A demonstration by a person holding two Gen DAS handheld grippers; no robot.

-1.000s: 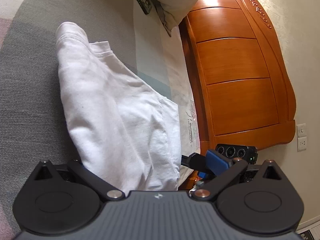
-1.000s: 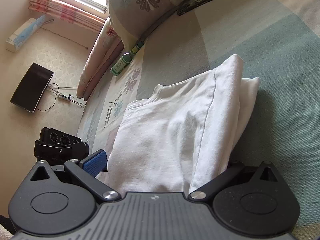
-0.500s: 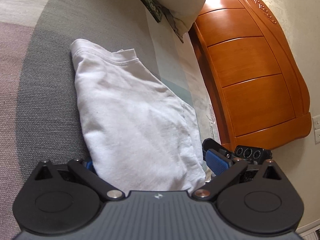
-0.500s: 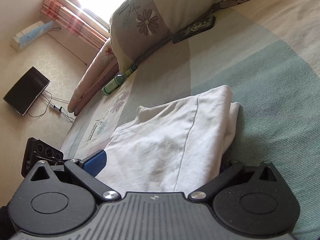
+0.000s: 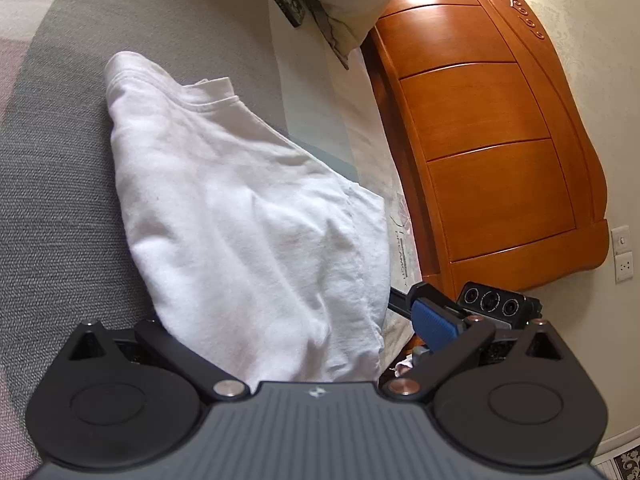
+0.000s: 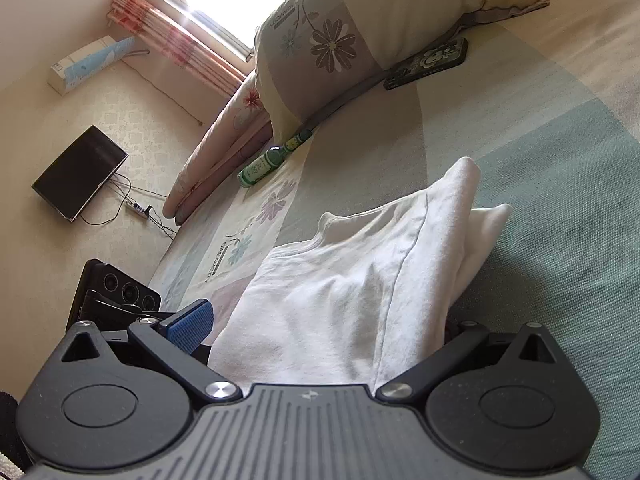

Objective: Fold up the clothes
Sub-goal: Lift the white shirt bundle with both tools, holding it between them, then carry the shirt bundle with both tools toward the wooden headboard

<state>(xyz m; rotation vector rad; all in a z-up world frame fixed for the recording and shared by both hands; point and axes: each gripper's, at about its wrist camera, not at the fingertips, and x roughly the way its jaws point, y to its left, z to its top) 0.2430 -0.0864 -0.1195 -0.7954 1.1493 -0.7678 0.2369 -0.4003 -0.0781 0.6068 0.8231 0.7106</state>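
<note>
On the bed (image 6: pixel 560 128), both grippers hold the near end of the white T-shirt (image 5: pixel 248 216): left gripper (image 5: pixel 316 344) and right gripper (image 6: pixel 324 344) each have cloth running between the fingers, though how tight the clamp is can't be told. Likely a two-corner hold so the near hem lifts evenly; collar end rests far. Versus 0.5 s ago, cloth rises steeper, near end higher.

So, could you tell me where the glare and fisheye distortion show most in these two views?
Right wrist view: the window is blown out white, and the bed curves strongly. Left wrist view: sunlight glares on the wooden headboard, whose panels bow, while the white shirt stays evenly lit and sharp.
</note>
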